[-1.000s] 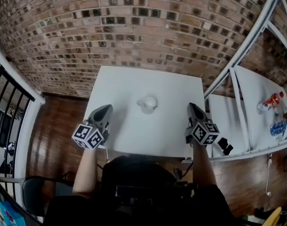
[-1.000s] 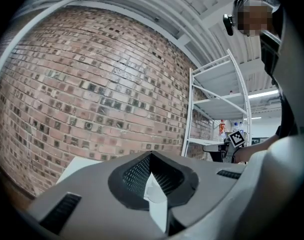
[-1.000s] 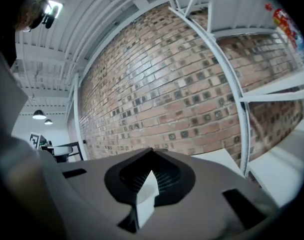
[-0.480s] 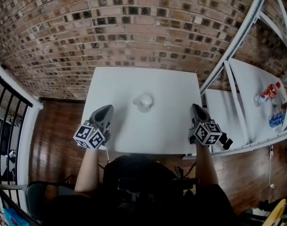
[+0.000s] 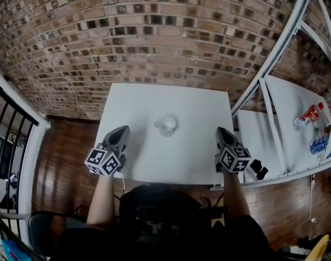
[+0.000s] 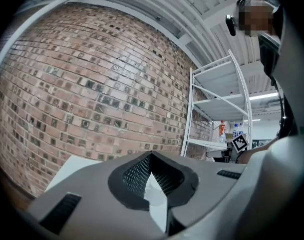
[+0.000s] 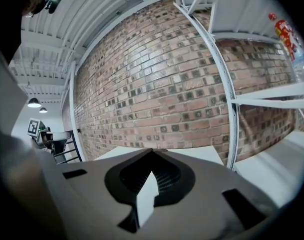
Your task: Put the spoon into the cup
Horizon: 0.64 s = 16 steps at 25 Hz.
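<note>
A small clear cup [image 5: 167, 125] stands near the middle of the white table [image 5: 154, 99] in the head view. I cannot make out a spoon in any view. My left gripper [image 5: 122, 130] hovers over the table's near left edge, well to the left of the cup, with its jaws together and nothing between them [image 6: 151, 154]. At the near right edge my right gripper [image 5: 223, 131] is also shut and empty [image 7: 152, 150]. Both point toward the brick wall, and neither gripper view shows the cup.
A brick wall [image 5: 154, 37] runs behind the table. A white metal shelf rack [image 5: 266, 72] stands close to the right, with bottles [image 5: 312, 116] on a shelf. A black railing [image 5: 7, 124] is at the left. Wooden floor surrounds the table.
The right gripper has drifted slightly down and toward the table's near edge. The left gripper has kept still. Both stay shut.
</note>
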Motion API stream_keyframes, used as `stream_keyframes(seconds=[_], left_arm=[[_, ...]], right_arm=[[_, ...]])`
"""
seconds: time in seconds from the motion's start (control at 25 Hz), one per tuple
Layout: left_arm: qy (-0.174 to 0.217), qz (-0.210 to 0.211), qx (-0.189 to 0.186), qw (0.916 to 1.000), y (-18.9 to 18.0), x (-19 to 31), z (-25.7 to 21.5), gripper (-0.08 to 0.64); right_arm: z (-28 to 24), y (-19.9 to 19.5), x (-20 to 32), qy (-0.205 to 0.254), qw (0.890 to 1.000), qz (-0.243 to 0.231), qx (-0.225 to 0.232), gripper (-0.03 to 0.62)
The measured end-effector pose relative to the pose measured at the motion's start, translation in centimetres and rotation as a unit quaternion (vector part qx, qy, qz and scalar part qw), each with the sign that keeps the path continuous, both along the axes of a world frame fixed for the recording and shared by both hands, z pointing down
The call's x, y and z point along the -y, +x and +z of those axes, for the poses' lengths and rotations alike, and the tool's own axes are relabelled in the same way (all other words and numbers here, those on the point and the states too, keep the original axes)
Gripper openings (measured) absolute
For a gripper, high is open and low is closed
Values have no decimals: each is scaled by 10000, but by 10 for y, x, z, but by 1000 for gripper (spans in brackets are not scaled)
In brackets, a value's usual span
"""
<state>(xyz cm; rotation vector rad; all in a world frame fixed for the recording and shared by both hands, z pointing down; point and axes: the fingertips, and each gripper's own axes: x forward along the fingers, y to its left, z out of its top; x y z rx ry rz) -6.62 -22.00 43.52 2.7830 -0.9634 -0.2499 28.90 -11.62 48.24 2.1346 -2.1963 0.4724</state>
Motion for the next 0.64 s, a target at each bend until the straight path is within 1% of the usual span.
stream_keyframes(seconds=[0.4, 0.64], left_arm=[[-36, 31, -3, 10000, 4, -3, 3, 3], [-42, 29, 78, 10000, -3, -2, 2, 3]], right_arm=[[12, -2, -3, -194, 9998, -49, -42, 2], [17, -10, -2, -224, 9997, -65, -16, 2]])
